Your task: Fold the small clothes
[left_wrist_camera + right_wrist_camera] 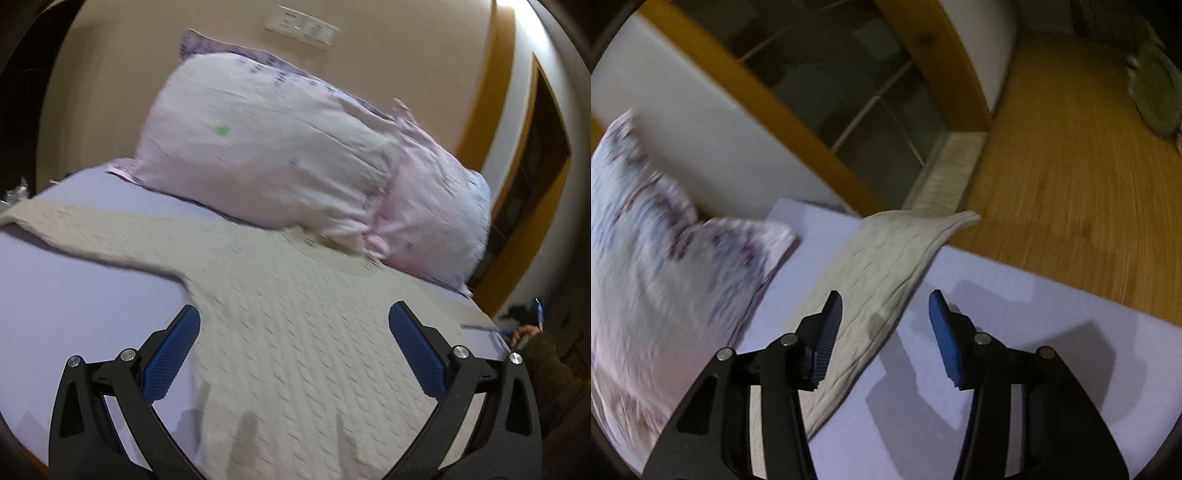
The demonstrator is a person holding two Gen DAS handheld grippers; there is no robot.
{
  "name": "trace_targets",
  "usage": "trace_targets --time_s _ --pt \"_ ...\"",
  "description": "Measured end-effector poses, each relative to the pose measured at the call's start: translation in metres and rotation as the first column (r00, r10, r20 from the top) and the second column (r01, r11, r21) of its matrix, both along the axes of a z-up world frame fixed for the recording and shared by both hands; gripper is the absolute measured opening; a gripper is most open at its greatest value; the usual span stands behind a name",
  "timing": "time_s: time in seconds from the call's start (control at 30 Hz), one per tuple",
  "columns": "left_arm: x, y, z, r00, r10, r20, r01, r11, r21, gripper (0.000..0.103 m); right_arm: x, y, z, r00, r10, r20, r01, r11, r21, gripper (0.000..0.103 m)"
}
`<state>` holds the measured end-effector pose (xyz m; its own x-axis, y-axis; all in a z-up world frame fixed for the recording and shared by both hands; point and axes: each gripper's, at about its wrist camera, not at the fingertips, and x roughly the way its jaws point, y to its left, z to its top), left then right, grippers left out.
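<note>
Sweater: spread flat on the bed sheet, ready for folding.
Sleeve: stretched toward 1 o'clock.
Left gripper: held wide, empty.
Right gripper: held wide, straddling the sleeve edge.

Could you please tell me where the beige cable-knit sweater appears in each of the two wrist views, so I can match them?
Left wrist view: the beige cable-knit sweater fills the lower centre, spread on the lavender bed sheet, one sleeve reaching upper left.
Right wrist view: only a sleeve shows, running diagonally through the centre to the bed edge.
Shared landmark: the pink floral pillow.
</note>
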<state>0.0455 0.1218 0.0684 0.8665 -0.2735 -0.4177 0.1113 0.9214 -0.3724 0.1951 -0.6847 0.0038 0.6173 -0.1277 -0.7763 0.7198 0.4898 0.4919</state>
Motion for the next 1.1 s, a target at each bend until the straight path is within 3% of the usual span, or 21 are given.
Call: trace_targets --time_s 0.1,0.2,0.27,0.33,0.4,0.5,0.53,0.6,0.63,0.73,0.8,0.83,0.87,0.9,0.93,0.97,1.03,1.1 --pt "0.017 0.015 -0.001 0.996 0.083 -0.02 -0.082 0.996 0.047 0.102 0.005 -0.013 -0.018 0.999 -0.037 0.018 0.036 0.999 0.039 0.035" --pt "0.026 0.036 -0.004 0.987 0.159 -0.04 -0.157 0.986 0.05 0.102 0.009 -0.019 -0.023 0.998 -0.057 0.038 0.056 0.998 0.041 0.012" --pt "0.028 0.055 -0.005 0.976 0.211 -0.053 -0.21 0.977 0.029 0.102 0.006 -0.022 -0.026 0.996 -0.064 0.062 0.062 0.997 0.034 0.007" --pt "0.03 0.08 -0.006 0.961 0.269 -0.071 -0.27 0.963 -0.003 0.102 0.011 -0.01 -0.011 0.995 -0.037 0.093 0.041 0.998 -0.042 0.007" --pt "0.028 0.099 -0.008 0.944 0.32 -0.084 -0.323 0.946 -0.018 0.102 0.012 0.024 0.026 0.986 0.079 0.148 -0.045 0.975 -0.219 0.007" --pt "0.025 0.132 -0.013 0.905 0.411 -0.108 -0.419 0.906 -0.063 0.102 0.024 0.104 0.084 0.925 0.318 0.207 -0.208 0.881 -0.424 0.007" --pt "0.024 0.143 -0.014 0.891 0.437 -0.12 -0.448 0.891 -0.078 0.102 0.026 0.132 0.1 0.895 0.39 0.217 -0.254 0.845 -0.471 0.007" --pt "0.025 0.156 -0.017 0.868 0.473 -0.149 -0.487 0.871 -0.071 0.102 0.03 0.22 0.134 0.777 0.588 0.225 -0.378 0.721 -0.581 0.007" --pt "0.026 0.162 -0.017 0.854 0.494 -0.163 -0.507 0.86 -0.05 0.102 0.031 0.243 0.138 0.741 0.635 0.217 -0.41 0.685 -0.602 0.007" --pt "0.031 0.176 -0.024 0.824 0.53 -0.201 -0.547 0.836 -0.034 0.102 0.036 0.368 0.128 0.526 0.841 0.128 -0.612 0.479 -0.63 0.007" --pt "0.037 0.184 -0.032 0.814 0.525 -0.248 -0.555 0.83 -0.063 0.095 0.04 0.446 0.09 0.338 0.941 0.025 -0.797 0.3 -0.524 0.009" --pt "0.042 0.194 -0.04 0.798 0.525 -0.296 -0.57 0.817 -0.088 0.092 0.039 0.48 0.067 0.243 0.97 -0.022 -0.868 0.208 -0.451 0.009" --pt "0.045 0.201 -0.045 0.789 0.521 -0.324 -0.579 0.808 -0.108 0.081 0.035 0.507 0.048 0.161 0.985 -0.06 -0.914 0.126 -0.385 0.009" --pt "0.047 0.205 -0.049 0.782 0.518 -0.347 -0.586 0.801 -0.124 0.075 0.028 0.524 0.036 0.103 0.991 -0.08 -0.937 0.07 -0.342 0.009" --pt "0.05 0.214 -0.056 0.772 0.509 -0.381 -0.596 0.788 -0.154 0.075 0.023 0.531 0.031 0.074 0.994 -0.081 -0.943 0.044 -0.33 0.015" --pt "0.052 0.221 -0.06 0.767 0.505 -0.396 -0.605 0.775 -0.182 0.072 0.016 0.532 0.032 0.079 0.994 -0.07 -0.936 0.049 -0.349 0.031" --pt "0.053 0.23 -0.058 0.754 0.528 -0.39 -0.627 0.756 -0.19 0.072 0.01 0.518 0.045 0.115 0.993 -0.04 -0.912 0.089 -0.401 0.056" --pt "0.056 0.239 -0.057 0.75 0.531 -0.394 -0.636 0.743 -0.209 0.072 0.002 0.501 0.061 0.155 0.988 0.021 -0.874 0.148 -0.462 0.062"
